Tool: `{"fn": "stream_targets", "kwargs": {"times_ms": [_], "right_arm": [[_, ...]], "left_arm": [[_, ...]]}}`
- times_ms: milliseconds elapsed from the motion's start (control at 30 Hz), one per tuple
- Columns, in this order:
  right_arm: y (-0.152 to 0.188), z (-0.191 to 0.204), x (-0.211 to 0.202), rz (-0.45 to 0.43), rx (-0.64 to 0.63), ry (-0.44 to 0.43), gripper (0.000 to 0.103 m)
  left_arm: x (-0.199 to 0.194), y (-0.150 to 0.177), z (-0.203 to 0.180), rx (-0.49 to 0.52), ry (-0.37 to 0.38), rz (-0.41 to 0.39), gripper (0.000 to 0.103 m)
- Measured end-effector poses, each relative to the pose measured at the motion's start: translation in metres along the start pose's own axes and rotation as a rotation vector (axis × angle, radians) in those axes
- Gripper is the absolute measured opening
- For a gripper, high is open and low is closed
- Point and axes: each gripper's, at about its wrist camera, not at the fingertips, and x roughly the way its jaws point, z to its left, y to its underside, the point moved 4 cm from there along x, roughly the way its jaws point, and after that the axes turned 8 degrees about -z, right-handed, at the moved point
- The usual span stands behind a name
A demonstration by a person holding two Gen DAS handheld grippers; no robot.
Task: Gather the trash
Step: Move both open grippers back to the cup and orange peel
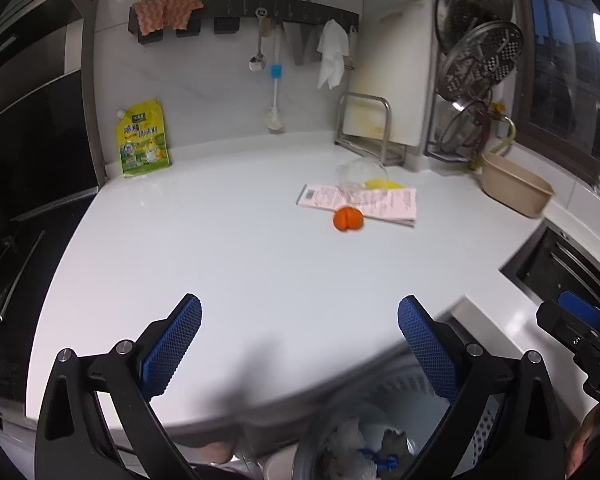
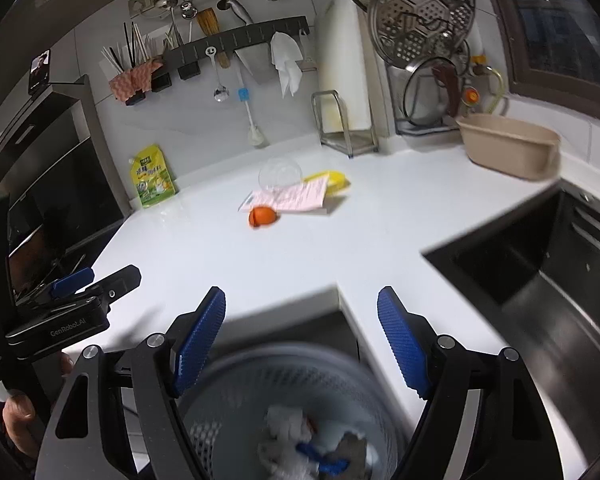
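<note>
The waste basket (image 2: 284, 400) below the desk (image 1: 220, 260) edge is blurred and partly hidden behind the right gripper (image 2: 300, 336). In it lies crumpled white and grey stuff with something blue (image 2: 320, 456); just what each piece is I cannot tell. From the left wrist view the basket's far side is cut off by the frame.

Both tools hang above the basket with nothing between their blue pads. The left gripper (image 1: 300, 344) has its jaws spread wide and released; the right gripper's jaws are released too. A hand (image 2: 18, 412) shows only as a few fingers at the edge of the right wrist view.

Farther back on the desk lies an orange peel (image 1: 348, 219), touching the front edge of a pink printed paper (image 1: 360, 202). A clear plastic cup (image 1: 360, 172) lies on its side on the paper's far part, so see-through that its outline is hard to follow. Something yellow (image 1: 382, 184) pokes out behind the paper, mostly covered. A beige tub (image 2: 508, 148) sits near the dark sink (image 2: 540, 280); its inside is hidden from both views. A yellow-green pouch (image 1: 143, 140) leans against the wall.
</note>
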Motion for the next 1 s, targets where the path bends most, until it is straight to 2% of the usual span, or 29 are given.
{"fn": "stream_targets", "kwargs": {"times_ms": [200,433,733,1000], "right_arm": [[-0.043,-0.010,0.057,0.001,0.051,-0.023,0.075],[-0.082,-0.014,0.128,0.025,0.021,-0.032,0.075],[-0.090,0.001,0.213,0.129,-0.115,-0.004,0.075],[-0.097,-0.004,0.266,0.197,-0.131,0.058,0.075]], "left_arm": [[0.037,-0.033,0.007,-0.027,-0.036,-0.018,0.097],[0.080,-0.045,0.012,-0.035,-0.079,0.008,0.097],[0.122,-0.044,0.022,-0.053,-0.091,0.070,0.097],[0.144,-0.041,0.021,-0.069,-0.070,0.116,0.097]]}}
